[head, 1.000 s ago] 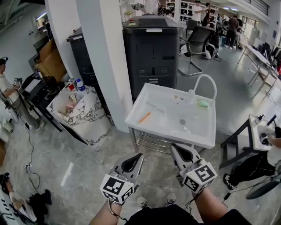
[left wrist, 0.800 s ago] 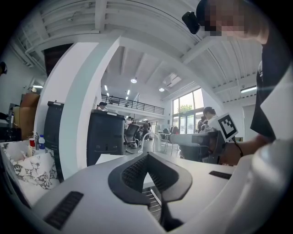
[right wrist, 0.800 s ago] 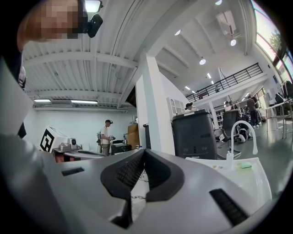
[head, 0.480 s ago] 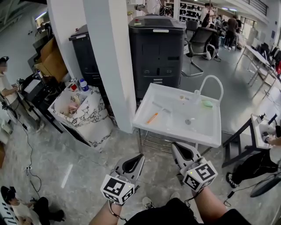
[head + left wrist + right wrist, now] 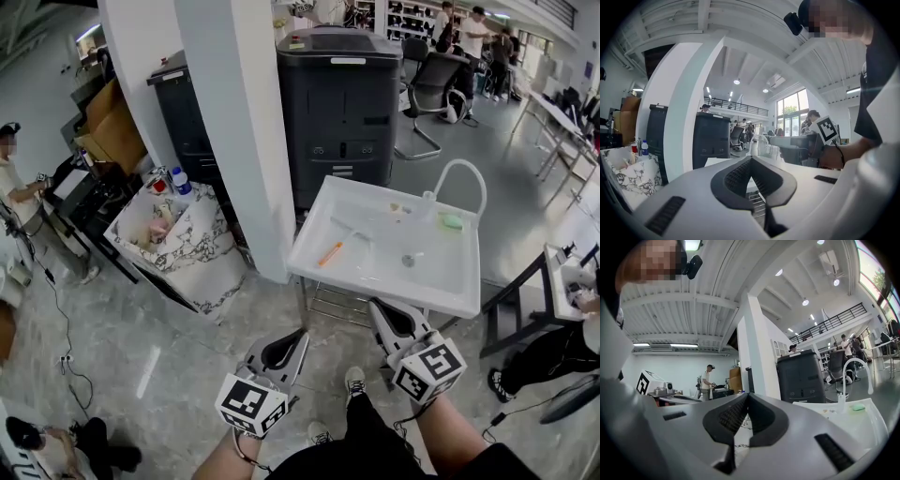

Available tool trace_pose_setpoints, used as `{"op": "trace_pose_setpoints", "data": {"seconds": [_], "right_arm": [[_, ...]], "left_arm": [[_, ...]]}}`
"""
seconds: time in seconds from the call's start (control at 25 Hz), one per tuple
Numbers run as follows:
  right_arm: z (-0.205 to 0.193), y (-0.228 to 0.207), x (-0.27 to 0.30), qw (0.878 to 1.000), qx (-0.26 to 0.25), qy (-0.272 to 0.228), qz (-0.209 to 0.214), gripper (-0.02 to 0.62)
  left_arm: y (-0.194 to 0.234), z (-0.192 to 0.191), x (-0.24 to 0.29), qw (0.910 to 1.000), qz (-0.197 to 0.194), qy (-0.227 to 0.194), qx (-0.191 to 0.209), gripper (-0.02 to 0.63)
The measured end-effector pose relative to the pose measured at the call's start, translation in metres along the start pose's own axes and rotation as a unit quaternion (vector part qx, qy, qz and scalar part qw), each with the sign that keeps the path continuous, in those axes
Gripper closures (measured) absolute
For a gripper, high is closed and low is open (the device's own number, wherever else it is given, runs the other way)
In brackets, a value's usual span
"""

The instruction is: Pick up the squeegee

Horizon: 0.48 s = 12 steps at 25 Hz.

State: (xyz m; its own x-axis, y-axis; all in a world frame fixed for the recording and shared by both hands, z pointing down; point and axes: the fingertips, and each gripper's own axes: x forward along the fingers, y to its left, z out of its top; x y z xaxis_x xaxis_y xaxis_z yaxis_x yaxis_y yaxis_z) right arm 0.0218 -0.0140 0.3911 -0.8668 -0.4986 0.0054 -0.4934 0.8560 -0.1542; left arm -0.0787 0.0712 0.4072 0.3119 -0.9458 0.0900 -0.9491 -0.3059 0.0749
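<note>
In the head view, a white sink table (image 5: 309, 262) stands just ahead of me. In its basin lies the squeegee (image 5: 330, 253), an orange handle with a pale blade end toward the middle. My left gripper (image 5: 298, 336) is held low and level, short of the table's front left corner, jaws shut and empty. My right gripper (image 5: 378, 307) reaches the table's front edge, also shut with nothing in it. In the left gripper view the left gripper (image 5: 751, 159) has its pads meeting. The right gripper (image 5: 746, 395) looks the same in its own view.
A white pillar (image 5: 246, 141) rises left of the table, a black cabinet (image 5: 342, 94) behind it. A bin with a marbled liner (image 5: 187, 246) sits at the left. A white tap (image 5: 461, 172) and green sponge (image 5: 453, 222) are at the basin's back. A stand (image 5: 561, 274) is to the right.
Both grippers have moved forward toward the sink table, still shut. The table sits closer and a little further right in the head view, and my shoe now shows below.
</note>
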Motion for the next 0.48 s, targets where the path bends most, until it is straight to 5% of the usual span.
{"op": "trace_pose_setpoints", "data": {"seconds": [0.48], "right_arm": [[-0.004, -0.099, 0.067, 1.000, 0.020, 0.011, 0.014, 0.578]], "left_arm": [[0.035, 0.004, 0.103, 0.9999, 0.011, 0.008, 0.001, 0.591]]}}
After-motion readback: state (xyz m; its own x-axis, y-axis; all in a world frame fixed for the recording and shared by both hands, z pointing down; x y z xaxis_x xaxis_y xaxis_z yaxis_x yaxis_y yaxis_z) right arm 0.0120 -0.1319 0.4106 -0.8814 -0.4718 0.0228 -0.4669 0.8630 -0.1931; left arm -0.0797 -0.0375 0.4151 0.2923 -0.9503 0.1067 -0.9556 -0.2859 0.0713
